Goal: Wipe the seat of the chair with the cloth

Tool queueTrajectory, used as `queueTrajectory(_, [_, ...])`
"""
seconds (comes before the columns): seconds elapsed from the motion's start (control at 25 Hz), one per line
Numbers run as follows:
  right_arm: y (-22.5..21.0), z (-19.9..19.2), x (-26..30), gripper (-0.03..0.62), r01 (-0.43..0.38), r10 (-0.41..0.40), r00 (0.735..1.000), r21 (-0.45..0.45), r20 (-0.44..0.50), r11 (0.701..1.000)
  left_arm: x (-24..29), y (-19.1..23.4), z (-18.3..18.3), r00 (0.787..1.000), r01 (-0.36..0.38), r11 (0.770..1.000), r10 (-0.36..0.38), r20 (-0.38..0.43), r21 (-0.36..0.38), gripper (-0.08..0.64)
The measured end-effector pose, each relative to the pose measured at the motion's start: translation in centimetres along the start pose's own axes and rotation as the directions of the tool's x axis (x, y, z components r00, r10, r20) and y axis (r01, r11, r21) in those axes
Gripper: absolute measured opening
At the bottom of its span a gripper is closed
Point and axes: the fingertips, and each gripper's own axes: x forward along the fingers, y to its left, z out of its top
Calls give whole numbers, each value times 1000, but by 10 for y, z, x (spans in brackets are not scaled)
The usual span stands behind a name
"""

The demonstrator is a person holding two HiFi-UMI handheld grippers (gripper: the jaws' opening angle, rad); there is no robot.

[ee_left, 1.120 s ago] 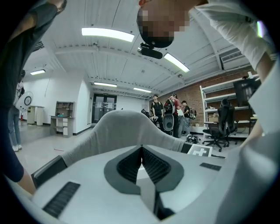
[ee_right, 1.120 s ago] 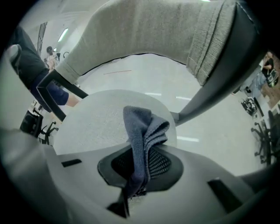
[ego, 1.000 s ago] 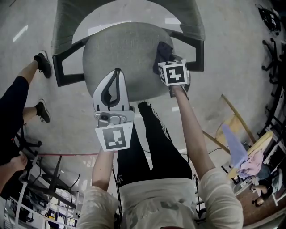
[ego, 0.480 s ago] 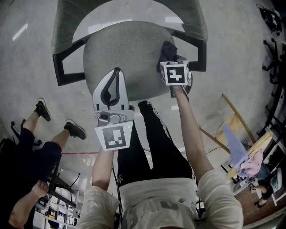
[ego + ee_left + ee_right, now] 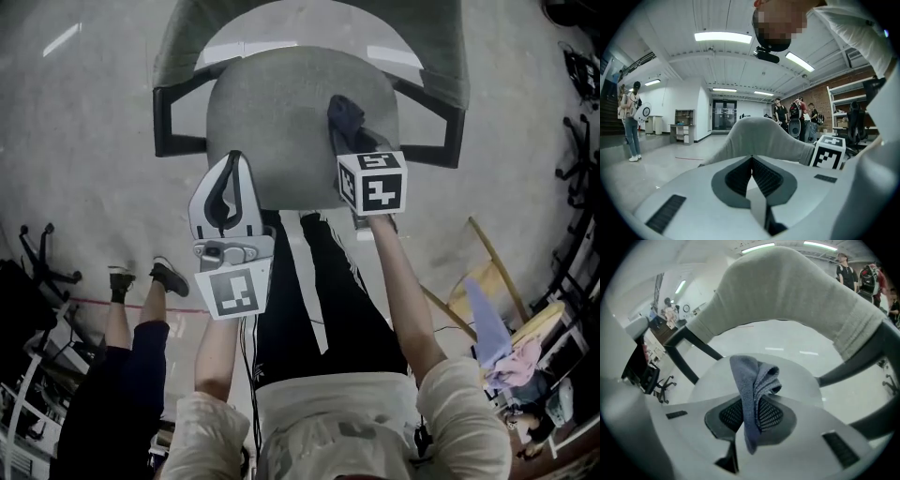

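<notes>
Plain grey concrete floor [image 5: 84,112] all round, with a grey upholstered chair [image 5: 441,56] parked on it, black arm frames either side. Looking at the seat [image 5: 272,112] from straight above. Got the right tongs [image 5: 750,411] clamped on a dark blue-grey cloth [image 5: 753,380], bunched up and poking out past the tips toward the backrest. Sitting over the right side of the seat, close to its right edge. Can't tell if the cloth actually touches the fabric. Got the left tongs [image 5: 234,164] closed too, tips pinched together on nothing, hanging over the seat's front edge toward the front-left corner. Also spotted somebody else's legs [image 5: 150,309] off to the left on the floor, well apart from the chair.
</notes>
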Motion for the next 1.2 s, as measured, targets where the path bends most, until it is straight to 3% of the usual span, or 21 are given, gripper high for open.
queueTrajectory(0.16, [98,12,8,49,-222,222,975,-1,25,975,-16,39,-7,996,-89,996,89,-8,12,15])
queueTrajectory(0.32, [192,-6,19,49,-467,467,884,36,17,884,-35,67,-22,986,-168,986,168,-23,17,15])
queueTrajectory(0.4, [225,-24,30,49,-539,541,841,86,-2,838,-44,76,-25,981,-194,981,195,-22,19,15])
queueTrajectory(0.52, [255,-45,54,49,-563,575,818,170,-27,809,-50,87,-29,974,-226,974,227,-20,10,15])
queueTrajectory(0.68, [265,-62,77,49,-560,582,813,228,-38,797,-54,93,-35,965,-262,965,262,-29,-1,15])
queueTrajectory(1.0, [237,-72,84,49,-484,506,859,190,-84,854,-47,77,-36,975,-220,975,220,-19,4,15])
queueTrajectory(1.2, [217,-79,76,49,-455,474,877,190,-73,870,-41,64,-33,981,-191,982,191,-19,7,15])
